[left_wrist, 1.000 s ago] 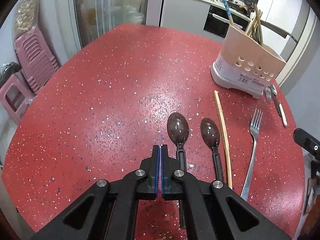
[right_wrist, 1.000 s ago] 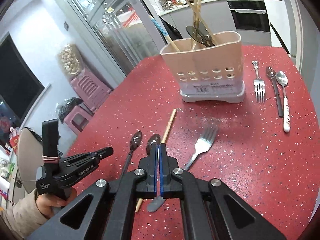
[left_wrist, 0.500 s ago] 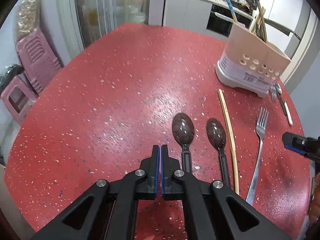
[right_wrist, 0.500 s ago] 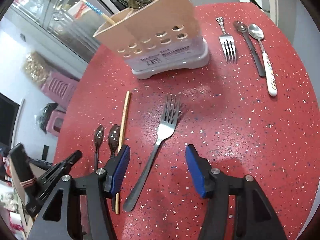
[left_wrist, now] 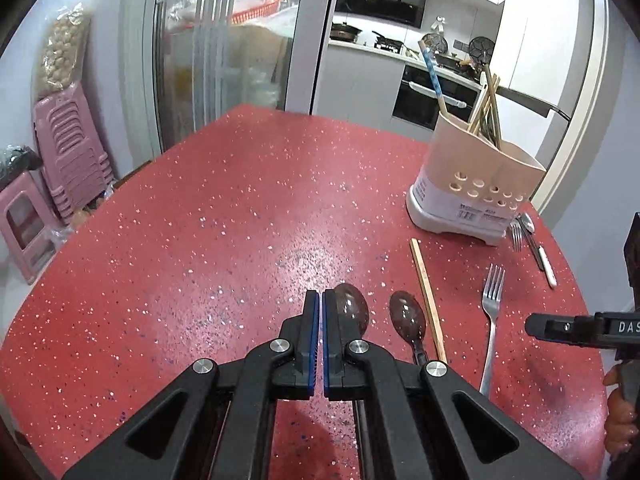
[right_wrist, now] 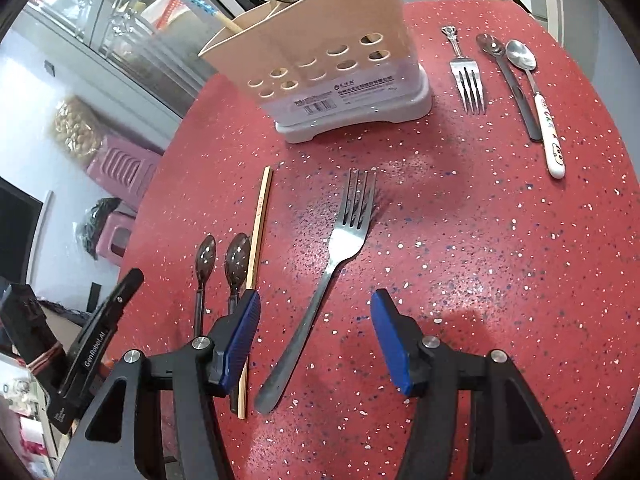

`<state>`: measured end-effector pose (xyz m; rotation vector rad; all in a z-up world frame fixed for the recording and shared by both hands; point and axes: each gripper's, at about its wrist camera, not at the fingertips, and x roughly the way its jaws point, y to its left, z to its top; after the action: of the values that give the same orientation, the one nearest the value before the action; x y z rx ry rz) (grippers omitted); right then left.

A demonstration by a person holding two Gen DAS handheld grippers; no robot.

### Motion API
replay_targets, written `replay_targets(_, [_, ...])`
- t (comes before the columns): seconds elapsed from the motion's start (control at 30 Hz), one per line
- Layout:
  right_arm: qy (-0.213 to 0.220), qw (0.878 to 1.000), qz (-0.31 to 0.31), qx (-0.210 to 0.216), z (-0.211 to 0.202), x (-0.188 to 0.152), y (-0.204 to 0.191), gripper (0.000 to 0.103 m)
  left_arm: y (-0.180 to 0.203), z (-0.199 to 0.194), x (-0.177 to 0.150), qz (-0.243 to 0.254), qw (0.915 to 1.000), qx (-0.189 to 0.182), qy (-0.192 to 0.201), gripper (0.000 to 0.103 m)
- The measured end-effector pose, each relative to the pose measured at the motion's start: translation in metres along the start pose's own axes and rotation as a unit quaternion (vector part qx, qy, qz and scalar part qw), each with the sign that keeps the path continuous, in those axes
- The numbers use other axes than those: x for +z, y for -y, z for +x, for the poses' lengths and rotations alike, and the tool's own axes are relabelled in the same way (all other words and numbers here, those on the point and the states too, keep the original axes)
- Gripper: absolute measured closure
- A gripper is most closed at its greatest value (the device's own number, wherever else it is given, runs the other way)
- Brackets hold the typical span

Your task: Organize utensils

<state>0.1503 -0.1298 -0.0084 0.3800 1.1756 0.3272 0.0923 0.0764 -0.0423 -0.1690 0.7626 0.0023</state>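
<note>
A steel fork (right_wrist: 332,256) lies on the red speckled table (right_wrist: 480,260), its handle between the blue pads of my open right gripper (right_wrist: 314,312), which hovers over it. Left of it lie a wooden chopstick (right_wrist: 256,248) and two dark spoons (right_wrist: 236,264). The beige utensil holder (right_wrist: 316,64) stands behind, with several utensils in it. My left gripper (left_wrist: 321,300) is shut and empty, just left of the two dark spoons (left_wrist: 352,308). The fork (left_wrist: 492,312) and holder (left_wrist: 476,184) also show in the left wrist view.
Right of the holder lie a small fork (right_wrist: 466,76), a dark-handled spoon (right_wrist: 508,80) and a white-handled spoon (right_wrist: 540,104). Pink stools (left_wrist: 52,160) stand beyond the table's left edge. The right gripper (left_wrist: 580,328) shows at the right edge of the left wrist view.
My right gripper opened and moved forward and down over the fork's handle. My left gripper stayed shut and tilted up, with the spoons now closer to its tip.
</note>
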Motion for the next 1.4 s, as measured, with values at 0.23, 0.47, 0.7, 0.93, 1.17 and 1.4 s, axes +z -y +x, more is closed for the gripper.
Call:
replay_targets(0.23, [-0.005, 1.0, 0.003, 0.004, 0.005, -0.002, -0.001, 0.041, 0.0, -0.01, -0.002, 0.01, 0.9996, -0.009, 0.024, 0.078])
replay_targets(0.47, [-0.009, 1.0, 0.001, 0.005, 0.01, -0.003, -0.001, 0.041, -0.009, -0.007, -0.003, -0.016, 0.9996, -0.011, 0.023, 0.078])
replay_targets(0.7, [-0.014, 1.0, 0.0, 0.014, 0.017, -0.009, -0.005, 0.041, -0.002, -0.012, -0.006, 0.032, 0.998, -0.041, 0.035, 0.078])
replay_targets(0.93, [-0.001, 0.999, -0.017, 0.031, 0.01, -0.017, -0.016, 0.041, -0.002, -0.043, 0.002, 0.011, 0.9932, -0.095, 0.068, 0.078])
replay_targets(1.17, [0.045, 0.996, -0.002, 0.077, -0.004, -0.022, -0.02, 0.041, 0.017, -0.095, 0.004, 0.049, 0.9827, -0.084, 0.158, 0.078])
replay_targets(1.4, [0.047, 0.996, 0.004, 0.082, -0.007, -0.025, -0.012, 0.041, 0.004, -0.089, 0.016, 0.01, 0.9884, -0.125, 0.087, 0.078])
